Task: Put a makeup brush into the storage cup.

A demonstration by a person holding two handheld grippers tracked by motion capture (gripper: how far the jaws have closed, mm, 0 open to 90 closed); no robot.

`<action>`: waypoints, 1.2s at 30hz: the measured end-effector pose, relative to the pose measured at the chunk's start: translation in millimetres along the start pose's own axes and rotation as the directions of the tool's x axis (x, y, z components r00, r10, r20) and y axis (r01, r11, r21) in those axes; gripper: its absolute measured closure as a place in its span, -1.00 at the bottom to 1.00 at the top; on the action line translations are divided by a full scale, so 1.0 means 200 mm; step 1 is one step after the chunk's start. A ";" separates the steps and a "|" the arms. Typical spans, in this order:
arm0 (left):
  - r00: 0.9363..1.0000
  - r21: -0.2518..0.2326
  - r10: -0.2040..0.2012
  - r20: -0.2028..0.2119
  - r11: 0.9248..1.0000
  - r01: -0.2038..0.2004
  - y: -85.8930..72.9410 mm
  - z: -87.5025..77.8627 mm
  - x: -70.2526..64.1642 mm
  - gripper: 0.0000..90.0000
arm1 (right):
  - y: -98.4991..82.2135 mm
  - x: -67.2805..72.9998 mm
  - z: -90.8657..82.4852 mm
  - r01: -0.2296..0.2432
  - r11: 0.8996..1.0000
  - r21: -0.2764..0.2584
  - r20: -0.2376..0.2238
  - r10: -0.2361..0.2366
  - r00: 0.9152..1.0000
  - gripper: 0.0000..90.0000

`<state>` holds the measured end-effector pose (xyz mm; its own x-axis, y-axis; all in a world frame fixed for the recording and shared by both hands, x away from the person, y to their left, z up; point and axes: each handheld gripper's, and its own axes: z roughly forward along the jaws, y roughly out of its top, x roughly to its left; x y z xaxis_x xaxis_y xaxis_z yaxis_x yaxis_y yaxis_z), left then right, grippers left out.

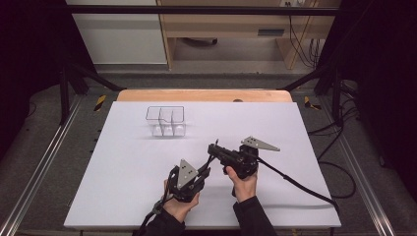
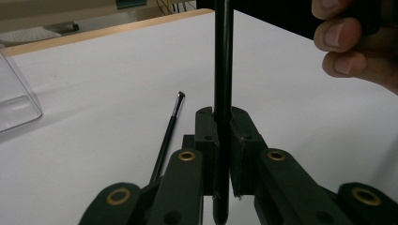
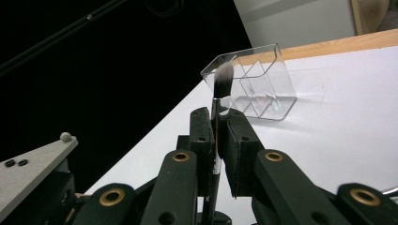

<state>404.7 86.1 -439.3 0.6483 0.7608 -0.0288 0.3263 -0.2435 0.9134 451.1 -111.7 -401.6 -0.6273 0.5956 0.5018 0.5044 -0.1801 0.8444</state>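
Black-handled makeup brush, grey-white bristles up, upright, clamped at handle between both fingers sets.

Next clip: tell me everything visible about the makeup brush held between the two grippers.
The makeup brush is slim, with a black handle, a shiny metal ferrule and a soft tuft, dark at the base and pale at the tip. Both grippers clamp it above the white table: the right hand-held gripper pinches it just below the ferrule, the left hand-held gripper grips the handle near its rounded end. In the high view it runs slanted between them, off the table.
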 end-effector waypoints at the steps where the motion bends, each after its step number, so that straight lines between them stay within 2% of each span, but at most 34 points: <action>1: 1.000 0.001 0.002 0.003 1.000 -0.002 0.00 0.00 0.00 0.83 | 0.00 0.00 0.00 -0.001 1.000 0.001 -0.005 0.001 1.000 0.86; 3: 1.000 -0.005 0.013 0.003 1.000 -0.013 0.00 0.00 0.00 0.78 | 0.00 0.00 0.00 0.005 1.000 0.000 -0.013 -0.005 1.000 0.87; 6: 1.000 -0.010 0.024 -0.006 1.000 -0.024 0.01 0.00 0.01 0.39 | 0.00 0.01 -0.01 0.016 1.000 0.004 -0.016 -0.016 1.000 0.87; 9: 0.999 -0.016 0.037 -0.011 0.999 -0.038 0.04 -0.02 0.01 0.08 | 0.00 0.01 -0.01 0.027 1.000 0.005 -0.014 -0.027 1.000 0.87; 12: 0.999 -0.020 0.053 -0.008 0.998 -0.053 0.08 -0.03 0.02 -0.06 | 0.00 0.01 -0.02 0.042 0.999 0.009 -0.013 -0.042 0.999 0.87; 14: 0.998 -0.017 0.060 -0.008 0.998 -0.061 0.10 -0.03 0.02 -0.08 | 0.00 0.01 -0.02 0.050 0.999 0.007 -0.014 -0.050 0.999 0.87; 20: 0.998 0.001 0.064 0.000 0.998 -0.064 0.15 -0.01 0.01 0.01 | -0.01 0.01 -0.02 0.060 0.998 0.006 -0.024 -0.060 0.998 0.87; 24: 0.998 0.006 0.061 0.006 0.998 -0.061 0.16 0.01 0.00 0.18 | -0.01 0.01 -0.02 0.065 0.998 0.007 -0.030 -0.065 0.997 0.87; 33: 0.998 -0.007 0.060 0.012 0.998 -0.060 0.19 0.01 -0.03 0.69 | -0.01 0.01 -0.03 0.082 0.997 0.014 -0.036 -0.081 0.996 0.87; 36: 0.999 -0.005 0.046 0.012 0.999 -0.046 0.19 0.01 -0.02 0.80 | -0.01 0.02 -0.03 0.082 0.996 0.015 -0.038 -0.082 0.996 0.87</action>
<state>415.8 72.7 -404.6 0.6708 0.7416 0.0086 0.2928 -0.2755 0.9156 445.0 -113.9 -400.3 -0.6886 0.5781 0.4378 0.4600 -0.1184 0.8800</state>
